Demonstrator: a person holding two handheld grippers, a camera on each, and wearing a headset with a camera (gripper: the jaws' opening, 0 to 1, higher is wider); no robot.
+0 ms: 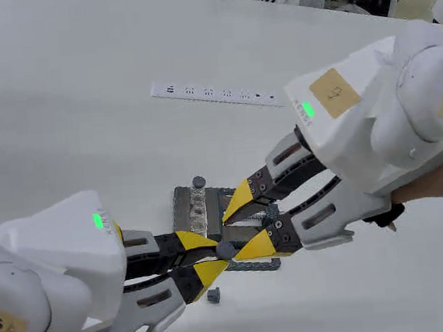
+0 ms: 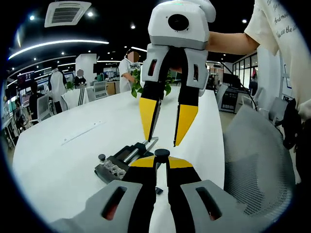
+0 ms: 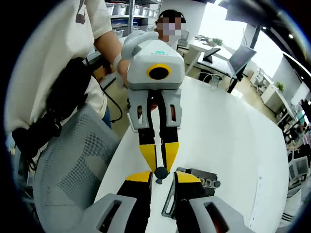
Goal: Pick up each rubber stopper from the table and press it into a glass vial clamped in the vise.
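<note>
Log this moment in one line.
left gripper: shut on stopper | right gripper: open, jaws flanking that stopper | vise: holds vials | loose stopper: on table

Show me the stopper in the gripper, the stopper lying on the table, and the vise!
held stopper (image 1: 225, 250), head view, its round dark top.
loose stopper (image 1: 213, 295), head view, its top.
vise (image 1: 182, 217), head view, its left metal side.

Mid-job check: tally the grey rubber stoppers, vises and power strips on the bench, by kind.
Rubber stoppers: 3 (held stopper, loose stopper, seated stopper on a vial)
Vise: 1
Power strip: 1
Total: 5
</note>
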